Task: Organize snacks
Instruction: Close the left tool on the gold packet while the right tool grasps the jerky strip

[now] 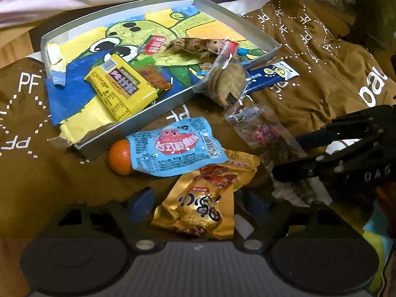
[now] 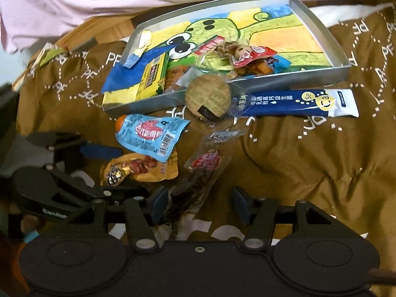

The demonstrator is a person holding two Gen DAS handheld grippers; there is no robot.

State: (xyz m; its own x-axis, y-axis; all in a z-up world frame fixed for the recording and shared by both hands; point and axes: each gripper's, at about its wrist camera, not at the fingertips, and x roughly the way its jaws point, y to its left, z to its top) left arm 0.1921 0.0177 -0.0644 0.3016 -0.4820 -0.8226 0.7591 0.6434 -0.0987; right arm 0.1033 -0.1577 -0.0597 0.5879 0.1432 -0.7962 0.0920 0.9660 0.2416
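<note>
Left gripper [image 1: 195,198] jaws apart astride the gold snack packet [image 1: 198,198], unpinched; right gripper [image 2: 200,208] apart, clear jerky packet [image 2: 198,173] between; square up, close mid-packet, lift toward tray [image 1: 173,99] ahead.

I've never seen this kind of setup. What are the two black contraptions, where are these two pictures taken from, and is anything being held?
No robot here: a person holds a two-fingered claw in each hand, with a camera on each looking along its fingers. One picture comes from the left claw, the other from the right claw. Each claw also shows at the side of the other's picture.

On the brown printed cloth sits a shallow grey tray with some snacks inside. Outside it lie a gold packet, a light blue packet, a clear packet of dark snack, a long dark blue sachet and a round wrapped biscuit.

Both claws stand open, holding nothing.
</note>
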